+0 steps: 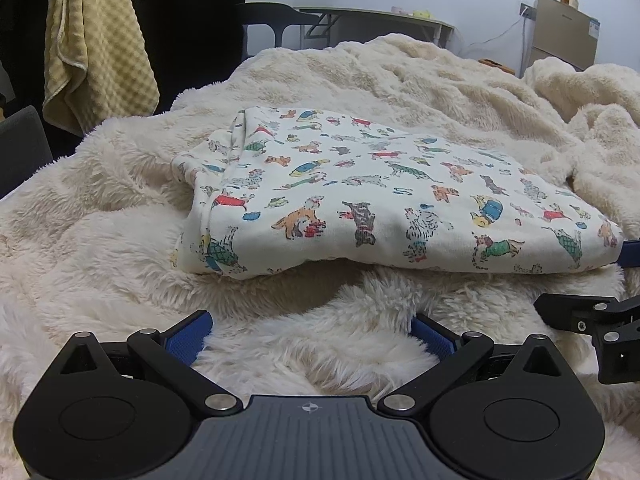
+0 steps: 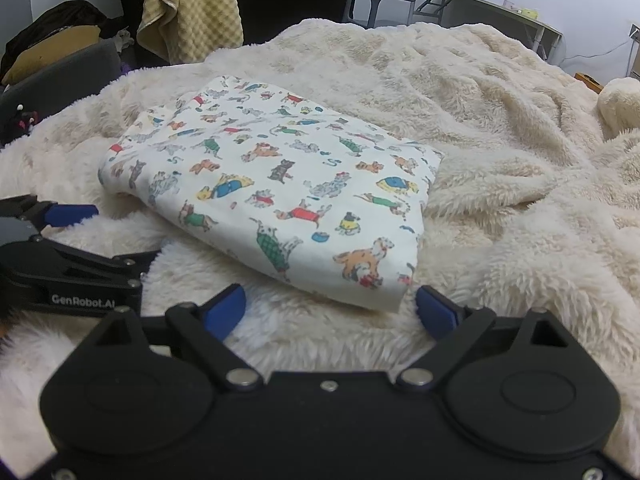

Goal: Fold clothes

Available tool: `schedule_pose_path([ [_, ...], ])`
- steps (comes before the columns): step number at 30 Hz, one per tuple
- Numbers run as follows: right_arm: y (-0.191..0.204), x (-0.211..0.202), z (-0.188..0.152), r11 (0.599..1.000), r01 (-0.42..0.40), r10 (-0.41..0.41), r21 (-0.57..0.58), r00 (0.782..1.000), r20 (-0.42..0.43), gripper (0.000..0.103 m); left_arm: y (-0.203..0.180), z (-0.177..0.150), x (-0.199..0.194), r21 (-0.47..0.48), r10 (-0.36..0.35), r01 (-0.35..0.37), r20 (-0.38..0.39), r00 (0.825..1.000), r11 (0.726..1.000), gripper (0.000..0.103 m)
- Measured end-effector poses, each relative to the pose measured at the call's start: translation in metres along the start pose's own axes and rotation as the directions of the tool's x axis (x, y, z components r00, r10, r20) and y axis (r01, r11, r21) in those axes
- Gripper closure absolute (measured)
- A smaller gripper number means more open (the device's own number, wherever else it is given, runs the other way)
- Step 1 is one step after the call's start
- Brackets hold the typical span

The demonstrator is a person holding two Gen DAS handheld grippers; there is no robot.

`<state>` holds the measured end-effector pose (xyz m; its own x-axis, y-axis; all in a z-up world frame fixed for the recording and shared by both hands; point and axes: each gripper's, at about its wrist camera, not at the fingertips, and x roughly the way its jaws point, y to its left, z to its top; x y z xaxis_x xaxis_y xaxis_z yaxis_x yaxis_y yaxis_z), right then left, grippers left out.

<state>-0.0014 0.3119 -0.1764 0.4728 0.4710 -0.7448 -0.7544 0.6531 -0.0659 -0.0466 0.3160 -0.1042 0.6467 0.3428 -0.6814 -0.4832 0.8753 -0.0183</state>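
On the fluffy cream blanket [image 1: 400, 80] of the bed lies a folded white garment with a colourful dog print [image 2: 276, 196], flat and in a neat rectangle. Both grippers hover just in front of its near edge. The left gripper [image 1: 312, 334] has its jaws wide apart, with only blanket between the blue pads [image 1: 188, 338]. The right gripper [image 2: 332, 312] also has its jaws wide, holding nothing; the garment's near corner is close to them. Behind the bed hangs a yellow waffle towel [image 1: 96, 40].
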Motion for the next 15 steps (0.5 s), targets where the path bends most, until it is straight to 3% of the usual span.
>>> schedule_pose_path([
  [15,0.0006,0.0010,0.0005,1.000,0.001,-0.001,-0.003,1.000,-0.001,0.010,-0.0018,-0.0013,-0.0004,0.005,0.002,-0.002,-0.001,1.000,1.000,0.000],
])
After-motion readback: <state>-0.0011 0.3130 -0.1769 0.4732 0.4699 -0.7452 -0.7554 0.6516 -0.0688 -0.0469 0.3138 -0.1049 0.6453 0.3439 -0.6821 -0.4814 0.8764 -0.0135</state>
